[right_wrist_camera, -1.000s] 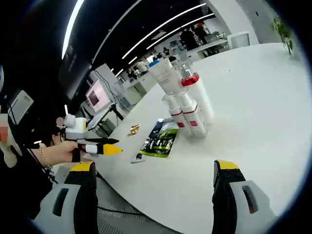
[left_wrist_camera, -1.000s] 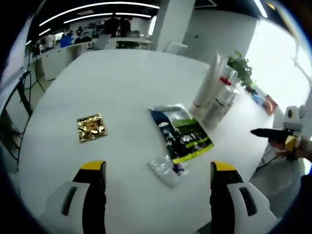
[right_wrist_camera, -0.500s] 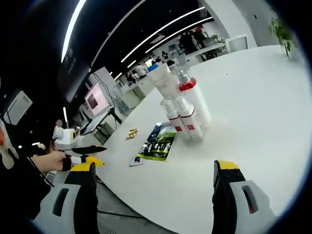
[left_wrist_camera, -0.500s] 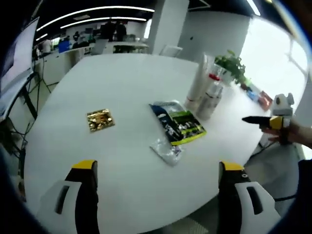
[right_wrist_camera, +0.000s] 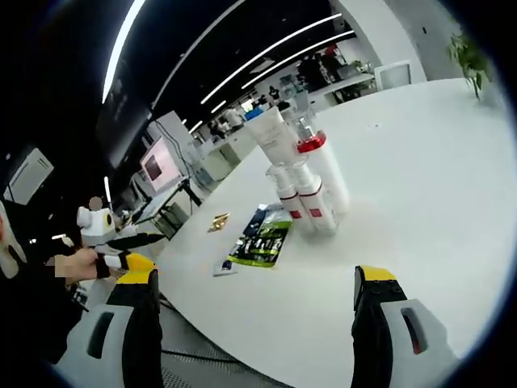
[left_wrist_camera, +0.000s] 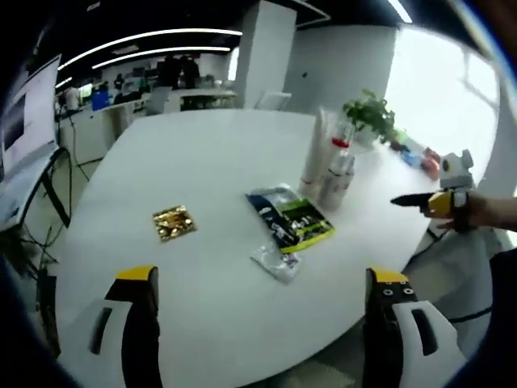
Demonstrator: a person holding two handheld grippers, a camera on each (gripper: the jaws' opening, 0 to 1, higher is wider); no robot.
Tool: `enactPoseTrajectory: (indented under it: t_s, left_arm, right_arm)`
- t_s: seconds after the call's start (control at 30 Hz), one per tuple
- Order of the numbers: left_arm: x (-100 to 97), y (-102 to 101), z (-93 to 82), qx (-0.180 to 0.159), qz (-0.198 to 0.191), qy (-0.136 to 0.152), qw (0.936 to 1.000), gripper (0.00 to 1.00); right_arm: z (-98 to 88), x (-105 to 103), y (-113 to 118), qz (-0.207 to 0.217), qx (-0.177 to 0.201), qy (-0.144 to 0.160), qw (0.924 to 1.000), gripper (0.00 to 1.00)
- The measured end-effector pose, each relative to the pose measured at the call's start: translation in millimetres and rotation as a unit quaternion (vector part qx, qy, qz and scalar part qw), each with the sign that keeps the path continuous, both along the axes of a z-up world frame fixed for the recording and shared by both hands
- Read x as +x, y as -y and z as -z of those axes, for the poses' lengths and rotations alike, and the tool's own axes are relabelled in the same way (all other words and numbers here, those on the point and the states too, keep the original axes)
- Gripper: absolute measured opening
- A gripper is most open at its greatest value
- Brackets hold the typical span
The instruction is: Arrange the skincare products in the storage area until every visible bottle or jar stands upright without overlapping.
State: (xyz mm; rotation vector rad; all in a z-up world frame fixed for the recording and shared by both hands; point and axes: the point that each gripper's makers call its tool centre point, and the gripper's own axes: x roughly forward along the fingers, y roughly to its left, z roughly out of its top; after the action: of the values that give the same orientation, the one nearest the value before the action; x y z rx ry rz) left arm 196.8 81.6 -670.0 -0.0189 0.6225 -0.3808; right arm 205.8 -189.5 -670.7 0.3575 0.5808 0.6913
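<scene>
Left gripper (left_wrist_camera: 258, 279), seen from its own camera: both yellow-tipped jaws set wide apart, nothing between them. Right gripper (right_wrist_camera: 253, 276), likewise parted and empty. In the left gripper view the right gripper appears at the right edge, held in a hand (left_wrist_camera: 485, 212); in the right gripper view the left gripper sits at the left edge, gripped by a hand (right_wrist_camera: 71, 265).

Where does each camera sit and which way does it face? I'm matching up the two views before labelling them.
Left gripper view: rides on the left gripper, jaws apart, looking across the white table at the gold packet, green sachet and bottle cluster; the right gripper and the hand holding it enter at right.
Right gripper view: rides on the right gripper, jaws apart, looking over the table edge at the bottle cluster; the left gripper and hand appear at left.
Shared: table, bottles, green sachet, gold packet.
</scene>
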Motion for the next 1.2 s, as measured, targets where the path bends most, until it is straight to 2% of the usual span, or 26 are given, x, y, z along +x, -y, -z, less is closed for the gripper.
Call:
enactPoseTrajectory:
  t_s: [0.17, 0.5, 0.63, 0.87, 0.97, 1.2]
  left_arm:
    - [-5.9, -14, 10.5, 0.002, -0.009, -0.015, 0.9998, 0.98]
    - [-8.0, -10, 13.5, 0.014, 0.000, -0.024, 0.9996, 0.98]
    - [-6.5, 0, 17.8, 0.019, 0.028, -0.038, 0.9987, 0.98]
    - [2.0, 10, 29.3, 0.050, 0.075, -0.049, 0.9947, 0.95]
    - [5.4, 17, 32.3, 0.059, 0.095, -0.056, 0.9921, 0.93]
    - [17.1, 30, 45.9, 0.092, 0.151, -0.069, 0.9818, 0.89]
  right_arm:
    - [1.1, 0, 0, -0.002, -0.003, -0.001, 1.0000, 1.00]
    - [1.2, 0, 0, -0.001, -0.003, -0.001, 1.0000, 1.00]
    - [1.2, 0, -1, -0.001, -0.005, -0.002, 1.0000, 1.00]
    - [2.0, -1, 0, -0.001, -0.005, -0.005, 1.0000, 1.00]
    - [2.2, 0, 1, 0.000, -0.007, -0.005, 1.0000, 1.00]
    - [3.9, 0, 0, -0.003, -0.011, -0.007, 0.9999, 1.00]
